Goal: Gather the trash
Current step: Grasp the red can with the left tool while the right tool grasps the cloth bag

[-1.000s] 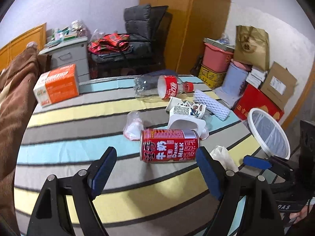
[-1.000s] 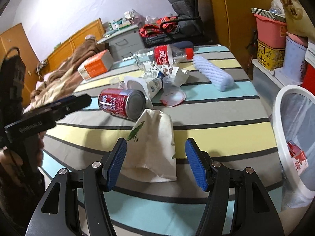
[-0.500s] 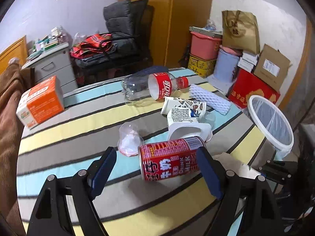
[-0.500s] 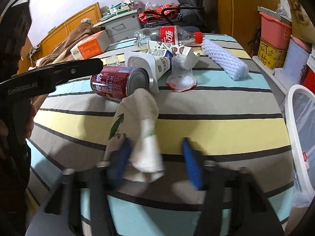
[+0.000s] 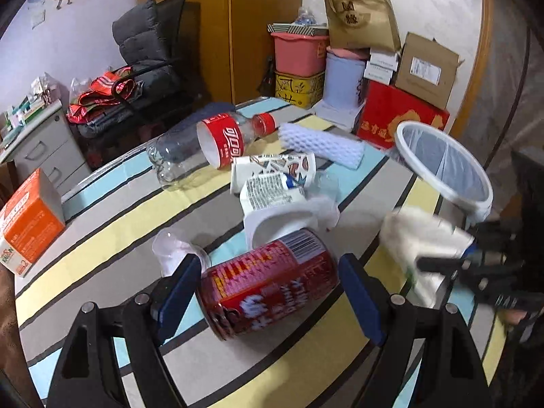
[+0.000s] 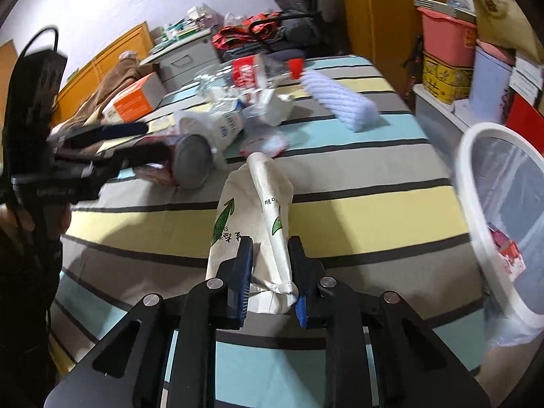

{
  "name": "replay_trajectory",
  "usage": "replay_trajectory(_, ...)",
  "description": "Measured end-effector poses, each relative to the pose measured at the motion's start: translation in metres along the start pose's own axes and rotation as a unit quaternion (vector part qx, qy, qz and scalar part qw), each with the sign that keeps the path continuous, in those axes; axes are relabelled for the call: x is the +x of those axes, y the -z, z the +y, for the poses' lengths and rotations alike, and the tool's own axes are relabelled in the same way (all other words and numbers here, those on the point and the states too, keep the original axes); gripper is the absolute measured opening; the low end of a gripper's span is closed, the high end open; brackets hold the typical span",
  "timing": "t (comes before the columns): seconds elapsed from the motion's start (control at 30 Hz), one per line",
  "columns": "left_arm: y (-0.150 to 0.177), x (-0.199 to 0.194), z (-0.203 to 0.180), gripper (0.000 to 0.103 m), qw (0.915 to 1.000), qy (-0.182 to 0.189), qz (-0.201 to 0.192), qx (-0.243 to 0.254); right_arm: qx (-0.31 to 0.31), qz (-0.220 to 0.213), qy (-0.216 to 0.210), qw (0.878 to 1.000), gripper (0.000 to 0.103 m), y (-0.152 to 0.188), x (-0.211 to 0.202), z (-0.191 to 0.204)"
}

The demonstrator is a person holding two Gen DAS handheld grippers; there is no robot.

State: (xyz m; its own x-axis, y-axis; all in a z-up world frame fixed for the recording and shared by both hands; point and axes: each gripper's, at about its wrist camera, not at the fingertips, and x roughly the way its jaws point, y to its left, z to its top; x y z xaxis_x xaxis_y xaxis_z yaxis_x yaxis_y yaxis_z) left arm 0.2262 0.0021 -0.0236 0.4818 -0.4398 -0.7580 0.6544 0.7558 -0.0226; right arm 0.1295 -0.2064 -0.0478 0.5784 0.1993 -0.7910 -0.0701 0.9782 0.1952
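My left gripper point(image 5: 268, 282) is open, its blue pads on either side of a red milk can point(image 5: 268, 285) lying on its side on the striped tablecloth point(image 5: 102, 238). My right gripper point(image 6: 270, 258) is shut on a crumpled white paper bag point(image 6: 258, 204) with green print, lifted off the cloth; it also shows blurred in the left wrist view point(image 5: 425, 238). The white trash basket point(image 6: 499, 204) with a clear liner stands just past the table's right edge point(image 5: 445, 166).
Behind the can lie a white cup point(image 5: 272, 217), a patterned paper cup point(image 5: 275, 166), an empty cola bottle point(image 5: 210, 146), a white foam sleeve point(image 5: 323, 142) and a clear plastic lid point(image 5: 173, 251). An orange box point(image 5: 27, 217) sits at the far left. Boxes point(image 5: 401, 115) stand beyond the basket.
My right gripper closed on the paper bag and lifted it. My left gripper moved forward until the red can lay between its open pads.
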Motion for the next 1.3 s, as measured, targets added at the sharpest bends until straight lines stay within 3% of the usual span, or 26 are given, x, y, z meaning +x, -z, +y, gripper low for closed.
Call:
replay_trajectory(0.27, 0.020, -0.001, -0.020, 0.084, 0.9993, 0.019, 0.031, 0.006, 0.021, -0.011, 0.010, 1.000, 0.022, 0.000, -0.007, -0.016)
replay_trajectory(0.7, 0.014, 0.019, -0.022, 0.084, 0.9986, -0.003, 0.028, -0.045, 0.020, -0.015, 0.007, 1.000, 0.022, 0.003, -0.009, -0.021)
replay_trajectory(0.87, 0.014, 0.021, -0.025, 0.072, 0.9983, -0.009, 0.032, -0.049, 0.024, -0.018, 0.004, 1.000, 0.022, 0.003, -0.010, -0.026)
replay_trajectory(1.3, 0.021, 0.012, -0.036, 0.066, 0.9947, -0.021, 0.026, -0.097, 0.030, -0.029, 0.001, 0.999, 0.022, 0.006, -0.017, -0.031)
